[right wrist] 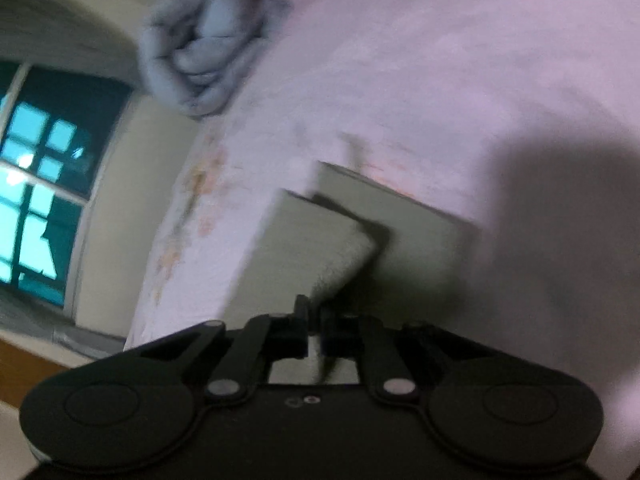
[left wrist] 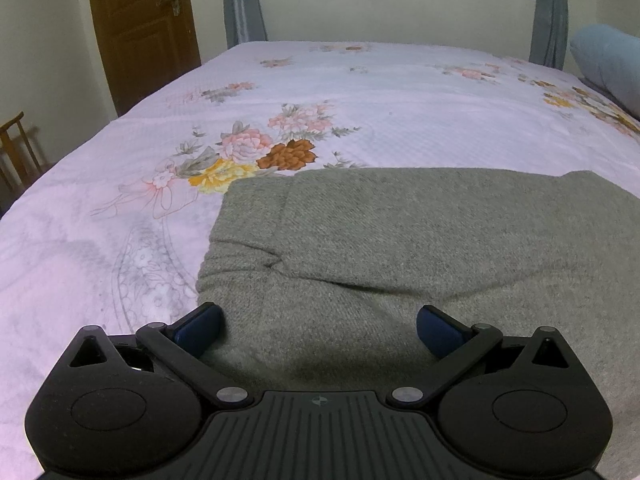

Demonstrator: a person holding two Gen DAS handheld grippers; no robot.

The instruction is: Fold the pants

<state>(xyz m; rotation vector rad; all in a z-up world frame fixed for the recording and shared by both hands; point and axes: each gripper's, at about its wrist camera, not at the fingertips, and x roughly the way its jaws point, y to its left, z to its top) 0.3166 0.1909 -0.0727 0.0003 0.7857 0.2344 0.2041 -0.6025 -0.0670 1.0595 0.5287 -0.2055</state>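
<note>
Left tongs (left wrist: 319,330): jaws spread wide, blue pads (left wrist: 202,326) on either side of the near part of the grey pants (left wrist: 420,236), gripping nothing. The pants lie folded flat on the bed (left wrist: 360,80), toward its near right part in the left wrist view, with a crease and small pucker across the near layer. Right tongs (right wrist: 314,334): jaws closed on an edge of the pants (right wrist: 332,252), a flap of the grey cloth raised from the lower layer that lies flat on the bed (right wrist: 440,80); this view is tilted and blurred. The sheet is pale pink with flower prints (left wrist: 256,156). Beyond the bed: a rumpled blue blanket (right wrist: 204,36), a window (right wrist: 36,184), grey curtains (left wrist: 242,4), and a brown door (left wrist: 144,28).
</note>
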